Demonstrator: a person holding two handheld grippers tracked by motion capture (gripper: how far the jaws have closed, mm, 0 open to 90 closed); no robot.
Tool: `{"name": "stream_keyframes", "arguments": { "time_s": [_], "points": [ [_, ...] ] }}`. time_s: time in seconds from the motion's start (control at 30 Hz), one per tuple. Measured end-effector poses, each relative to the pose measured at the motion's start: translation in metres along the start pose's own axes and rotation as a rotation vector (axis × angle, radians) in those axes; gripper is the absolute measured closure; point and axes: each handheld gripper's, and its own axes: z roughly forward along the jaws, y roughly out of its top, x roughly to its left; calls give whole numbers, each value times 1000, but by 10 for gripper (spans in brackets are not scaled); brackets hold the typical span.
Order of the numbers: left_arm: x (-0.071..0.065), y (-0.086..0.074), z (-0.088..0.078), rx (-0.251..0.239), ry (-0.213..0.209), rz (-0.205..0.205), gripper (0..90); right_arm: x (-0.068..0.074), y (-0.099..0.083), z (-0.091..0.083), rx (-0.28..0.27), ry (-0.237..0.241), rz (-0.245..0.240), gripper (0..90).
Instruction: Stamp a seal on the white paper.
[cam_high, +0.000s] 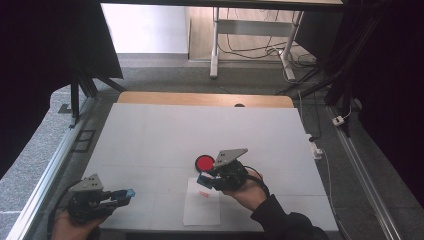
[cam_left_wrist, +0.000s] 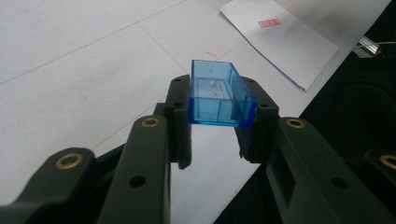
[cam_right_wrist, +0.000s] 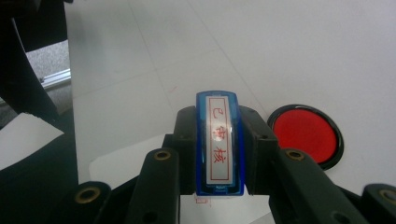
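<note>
The left claw (cam_high: 131, 192) sits at the near left corner of the table (cam_high: 150, 135), clamped on a clear blue cap (cam_left_wrist: 219, 95). In the left gripper view the cap is a hollow, open box, pinched by its two long sides between the black jaws, its open face turned up and away from the camera. Past it on the table lies a sheet of paper (cam_left_wrist: 285, 39) with a small red stamp mark (cam_left_wrist: 269, 22) near its far end.

The right claw (cam_high: 202, 179) is held above the far end of that paper (cam_high: 201, 207), a little over the table. It is clamped on a blue stamp (cam_right_wrist: 219, 144), gripped by its long sides. The right gripper view shows the stamp's white face with a red frame and red characters, turned toward the camera. Just to its right on the table lies a round red ink pad (cam_right_wrist: 306, 135) in a black rim, its red surface uncovered. In the high view the pad (cam_high: 204, 162) lies just beyond the right claw, near the table's middle, and the red mark (cam_high: 202, 194) shows on the paper just under that claw. The two claws are well apart.
</note>
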Motion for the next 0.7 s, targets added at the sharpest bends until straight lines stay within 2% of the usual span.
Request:
{"name": "stream_keyframes", "arguments": {
  "time_s": [0.47, 0.7],
  "points": [
    [0, 0, 0, 1, -1, 2, 679, -4, 11, -24, -96, 8, 28, 716],
    [-1, 0, 1, 3, -1, 3, 679, -3, 16, -34, -133, 9, 22, 716]
  ]
}}
